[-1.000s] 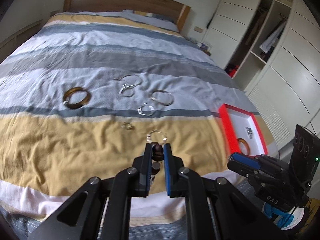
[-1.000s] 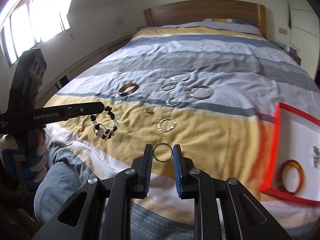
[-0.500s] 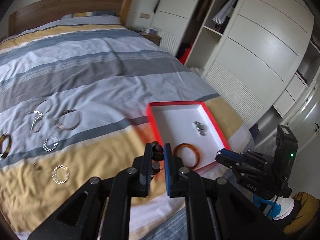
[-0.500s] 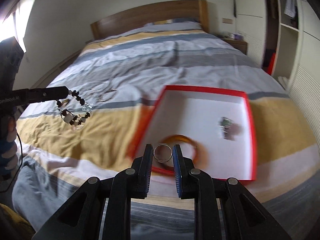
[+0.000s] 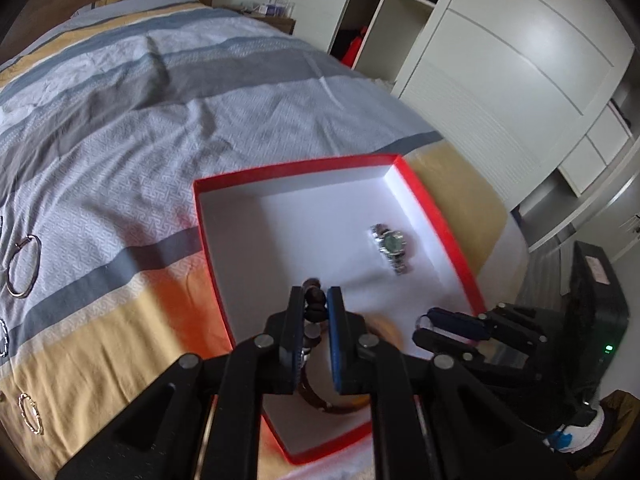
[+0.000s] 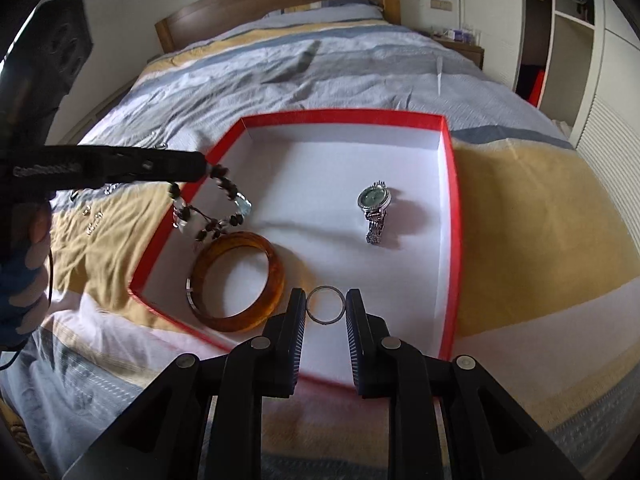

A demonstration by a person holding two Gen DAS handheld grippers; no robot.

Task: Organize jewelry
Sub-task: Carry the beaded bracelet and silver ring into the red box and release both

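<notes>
Both grippers hovered over the red box [image 6: 450, 216], left gripper [image 5: 316, 306] clamped on a beaded bracelet [image 6: 212, 210], right gripper [image 6: 326, 306] on a thin ring [image 6: 326, 305], release due next

We read no text with certainty; pale lettering along the left hand-held gripper [image 6: 208, 168] arm is too blurred to make out.
</notes>
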